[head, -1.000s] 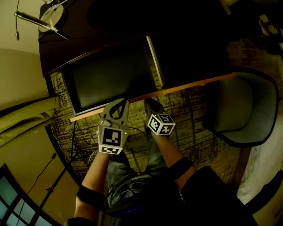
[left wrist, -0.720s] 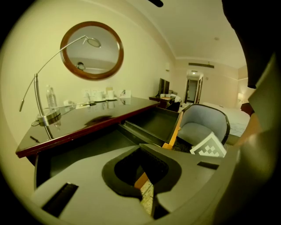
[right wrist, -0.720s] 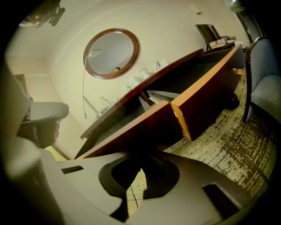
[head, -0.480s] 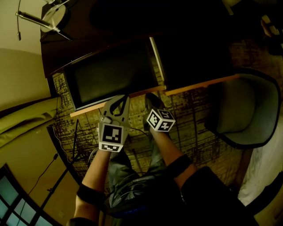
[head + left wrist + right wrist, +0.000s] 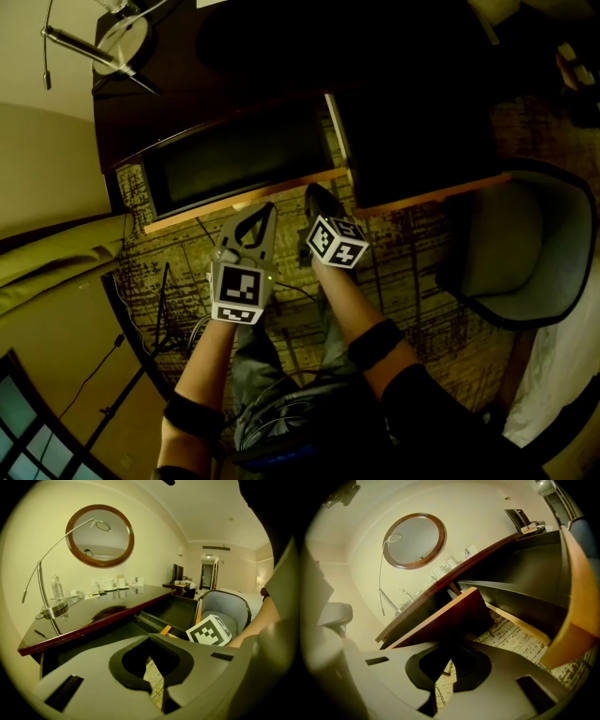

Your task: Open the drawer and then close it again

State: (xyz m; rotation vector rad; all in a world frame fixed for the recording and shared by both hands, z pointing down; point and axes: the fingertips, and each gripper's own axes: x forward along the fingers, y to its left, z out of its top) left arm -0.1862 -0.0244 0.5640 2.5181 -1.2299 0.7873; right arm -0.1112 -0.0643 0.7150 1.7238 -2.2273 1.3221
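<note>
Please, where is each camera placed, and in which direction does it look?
Head view: on the head, steeply down onto desk, open drawer, left gripper, right gripper, forearms, legs.
Left gripper view: on that gripper, along its jaws, across the desk top; right forearm shows.
Right gripper view: low, along its jaws, up past the drawer front.
Both gripper views share the round mirror.

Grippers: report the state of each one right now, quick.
Left gripper: closed, holding nothing.
Right gripper: closed, holding nothing.
</note>
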